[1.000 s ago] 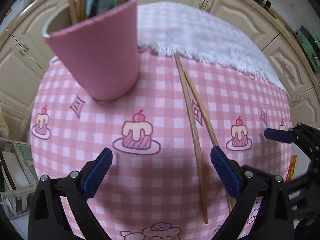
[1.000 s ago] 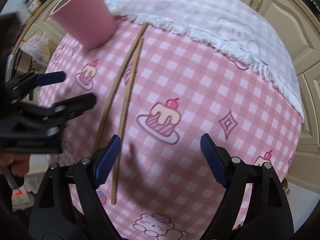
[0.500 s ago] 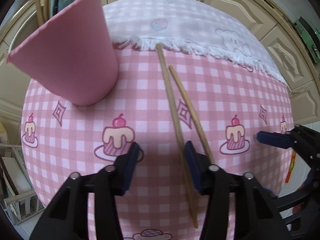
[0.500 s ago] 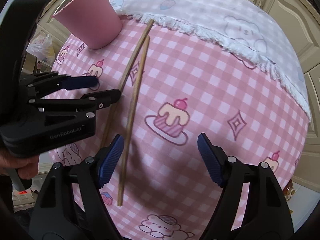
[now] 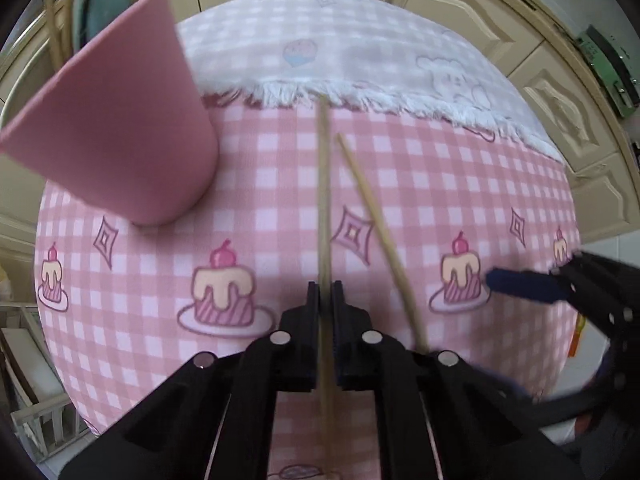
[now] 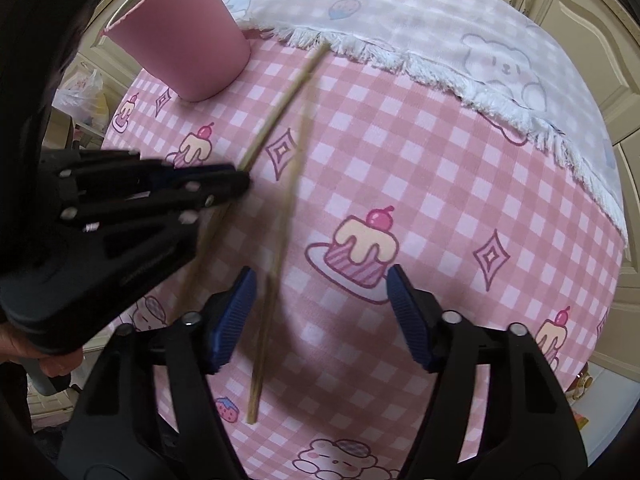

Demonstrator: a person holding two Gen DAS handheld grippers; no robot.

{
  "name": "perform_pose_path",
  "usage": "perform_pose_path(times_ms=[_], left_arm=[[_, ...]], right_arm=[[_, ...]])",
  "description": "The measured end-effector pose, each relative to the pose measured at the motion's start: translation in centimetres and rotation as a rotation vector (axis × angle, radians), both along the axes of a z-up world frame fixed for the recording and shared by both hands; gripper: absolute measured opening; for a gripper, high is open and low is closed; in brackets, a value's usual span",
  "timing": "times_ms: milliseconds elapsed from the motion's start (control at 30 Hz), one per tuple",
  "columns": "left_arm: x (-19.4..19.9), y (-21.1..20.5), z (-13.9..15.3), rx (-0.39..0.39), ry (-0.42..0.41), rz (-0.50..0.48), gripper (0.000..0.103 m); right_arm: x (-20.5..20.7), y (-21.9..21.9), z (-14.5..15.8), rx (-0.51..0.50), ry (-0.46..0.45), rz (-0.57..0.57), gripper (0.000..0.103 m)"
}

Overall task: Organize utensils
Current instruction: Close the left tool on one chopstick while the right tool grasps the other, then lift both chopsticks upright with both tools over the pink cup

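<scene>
Covering the table, a pink checked cloth point(image 5: 160, 340) meets cream cabinets point(image 5: 460, 12); left tool point(image 5: 325, 292) clamps one chopstick point(image 5: 323, 184).

On the cloth point(image 5: 460, 184) the cup point(image 5: 132, 140) stands at ten o'clock. Two chopsticks point(image 5: 323, 200) lie at centre, running twelve to six, their far tips near the fringe point(image 5: 360, 98).

light: soft, even daylight | blur: slight motion smear | edges: fisheye-bent, dark
</scene>
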State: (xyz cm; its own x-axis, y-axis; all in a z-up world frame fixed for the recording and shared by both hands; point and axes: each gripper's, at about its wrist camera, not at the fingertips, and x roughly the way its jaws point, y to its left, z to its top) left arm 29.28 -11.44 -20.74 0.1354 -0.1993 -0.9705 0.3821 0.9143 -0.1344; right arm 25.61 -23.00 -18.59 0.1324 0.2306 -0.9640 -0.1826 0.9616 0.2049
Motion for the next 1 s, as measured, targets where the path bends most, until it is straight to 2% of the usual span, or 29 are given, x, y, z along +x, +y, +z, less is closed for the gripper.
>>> perform_pose_path(times_ms=[200,300,400,467,500,633,733,867,1000], left_arm=[[-0.5,2.8,0.1,0.0,-0.004,0.019,0.005],[-0.4,3.8,-0.1,-0.003,0.002,0.035,0.005],[-0.4,4.1,-0.6,-0.007,0.007,0.036,0.006],[-0.4,4.2,-0.9,-0.001,0.009,0.029,0.006],[-0.3,4.1,-1.0,0.002,0.01,0.027,0.006],[0.1,3.9,-1.0,0.013,-0.005,0.002,0.006],[-0.1,3.8,-1.1,-0.001,-0.017,-0.006,0.006],[-1.2,4.9,-0.7,-0.063,-0.03,-0.002,0.005],[-2.4,5.6,0.6,-0.144,-0.066,-0.004,0.005]], right_arm=[[1.7,1.9,-0.6,0.003,0.01,-0.006,0.05],[2.7,2.9,-0.8,-0.001,0.01,-0.005,0.037],[3.3,4.1,-1.0,-0.05,0.0,0.015,0.031],[3.5,4.9,-1.1,-0.114,-0.024,0.045,0.013],[3.6,5.2,-1.2,-0.128,-0.029,0.054,0.01],[3.4,5.9,-1.4,-0.119,-0.041,0.074,0.006],[2.8,4.4,-1.1,-0.035,-0.059,0.031,0.005],[1.6,2.4,-0.3,0.075,-0.1,-0.019,0.006],[0.8,0.6,1.7,0.149,-0.181,-0.065,0.006]])
